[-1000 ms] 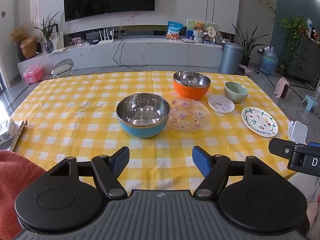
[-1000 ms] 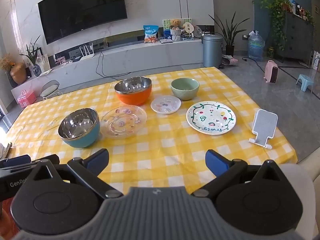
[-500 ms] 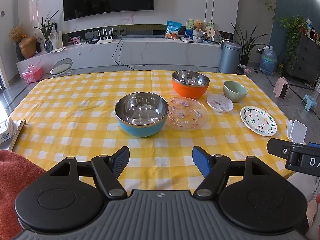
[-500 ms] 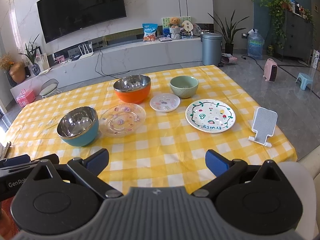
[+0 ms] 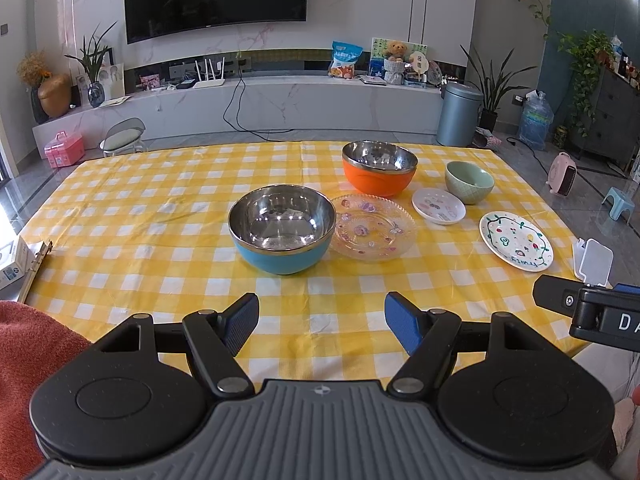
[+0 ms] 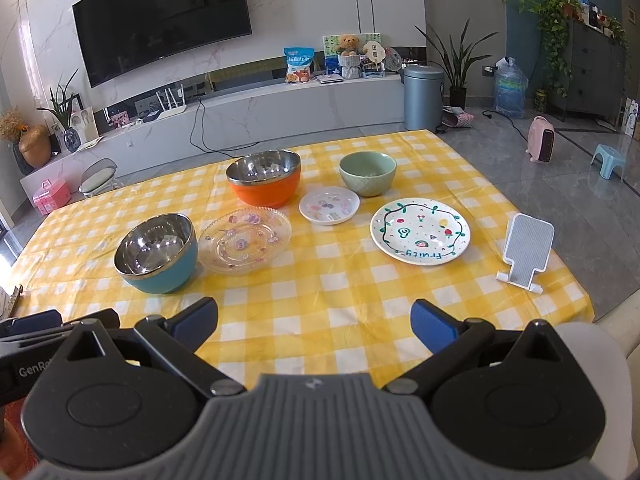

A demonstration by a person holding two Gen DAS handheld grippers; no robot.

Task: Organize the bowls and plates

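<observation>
Blue bowl (image 5: 282,228) ahead of left claw (image 5: 321,322), apart.

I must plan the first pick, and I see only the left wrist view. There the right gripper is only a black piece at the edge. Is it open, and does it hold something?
Observer: The right gripper is open, with nothing between its fingers.
Operator: Which dish is in front of it?
Observer: None straight ahead. The painted plate lies ahead and a little to its right, flat on the cloth.
Operator: In my view the white thing beside that plate is half hidden. What is it?
Observer: A white stand, upright on its own foot near the table's right edge, apart from the plate.
</observation>
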